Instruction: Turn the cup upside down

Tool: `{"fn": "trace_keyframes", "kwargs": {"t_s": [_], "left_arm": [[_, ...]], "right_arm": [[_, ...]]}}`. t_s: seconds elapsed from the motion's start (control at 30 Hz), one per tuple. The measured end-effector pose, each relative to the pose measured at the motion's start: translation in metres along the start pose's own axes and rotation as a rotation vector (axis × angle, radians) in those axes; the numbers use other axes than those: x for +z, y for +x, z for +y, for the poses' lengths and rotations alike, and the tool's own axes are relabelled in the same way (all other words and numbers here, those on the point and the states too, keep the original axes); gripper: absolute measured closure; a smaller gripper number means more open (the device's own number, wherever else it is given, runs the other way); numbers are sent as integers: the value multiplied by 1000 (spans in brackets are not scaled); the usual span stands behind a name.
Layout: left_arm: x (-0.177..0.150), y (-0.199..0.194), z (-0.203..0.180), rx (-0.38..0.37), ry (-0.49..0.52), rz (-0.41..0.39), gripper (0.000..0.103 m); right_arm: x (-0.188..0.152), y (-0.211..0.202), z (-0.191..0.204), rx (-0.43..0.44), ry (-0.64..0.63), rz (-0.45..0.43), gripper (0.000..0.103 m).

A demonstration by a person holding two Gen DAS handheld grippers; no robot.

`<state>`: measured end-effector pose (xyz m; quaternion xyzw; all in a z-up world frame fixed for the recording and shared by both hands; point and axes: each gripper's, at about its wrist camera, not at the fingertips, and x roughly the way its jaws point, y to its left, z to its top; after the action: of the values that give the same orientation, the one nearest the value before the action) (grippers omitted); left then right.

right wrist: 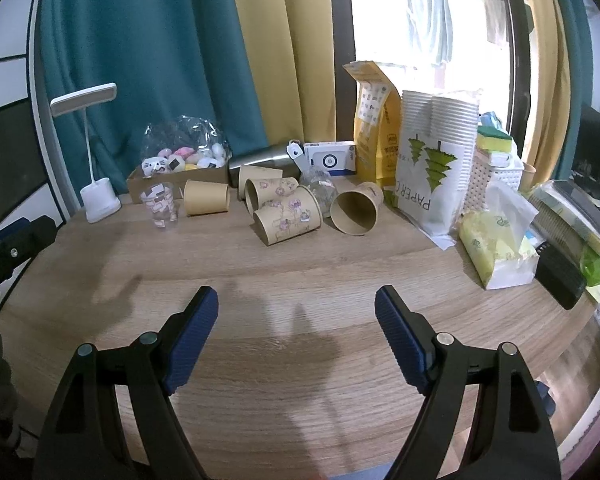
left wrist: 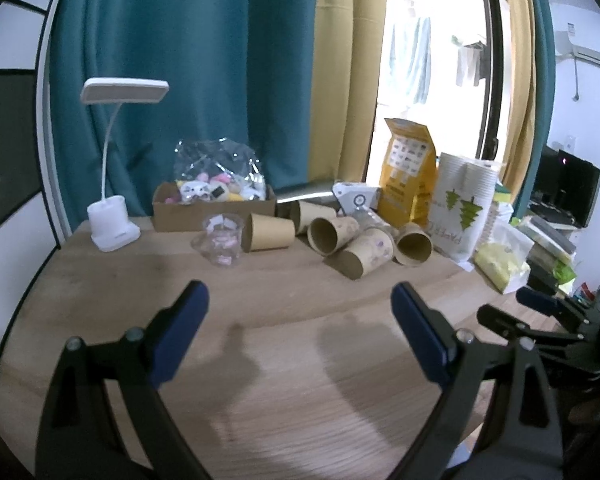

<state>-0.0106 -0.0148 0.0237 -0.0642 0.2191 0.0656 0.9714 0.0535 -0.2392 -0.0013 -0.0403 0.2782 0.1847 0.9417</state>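
Note:
Several brown paper cups lie on their sides at the back of the wooden table [left wrist: 260, 340]: a plain one [left wrist: 269, 232] [right wrist: 206, 197], a flower-printed one [right wrist: 287, 215] [left wrist: 360, 254], and one with its mouth toward me [right wrist: 356, 209] [left wrist: 414, 244]. A clear plastic cup [left wrist: 219, 240] [right wrist: 161, 204] stands upright left of them. My left gripper [left wrist: 300, 320] is open and empty above the table's near part. My right gripper [right wrist: 296, 316] is open and empty too, well short of the cups. It also shows at the right edge of the left wrist view [left wrist: 540, 308].
A white desk lamp [left wrist: 112, 228] stands at the back left. A cardboard box of plush toys [left wrist: 214, 200], a steel flask [right wrist: 260, 160], a yellow bag [right wrist: 374, 120], a pack of paper cups [right wrist: 436, 160] and a tissue pack [right wrist: 496, 248] line the back and right.

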Motion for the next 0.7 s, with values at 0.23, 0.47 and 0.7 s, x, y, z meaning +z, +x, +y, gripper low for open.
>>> {"fn": "trace_keyframes", "kwargs": {"t_s": [0.23,0.47,0.7], "left_arm": [[2,-1,-1,-1,-19,-7,9],[2,0,-1,-2,-21,-8,9],[3,1,0,0,-24,-7,9]], "right_arm": [[0,2,-3,-4,10,0,20],[0,3,-4,0,11,1,20],[0,6,-5,3,10,5,20]]}}
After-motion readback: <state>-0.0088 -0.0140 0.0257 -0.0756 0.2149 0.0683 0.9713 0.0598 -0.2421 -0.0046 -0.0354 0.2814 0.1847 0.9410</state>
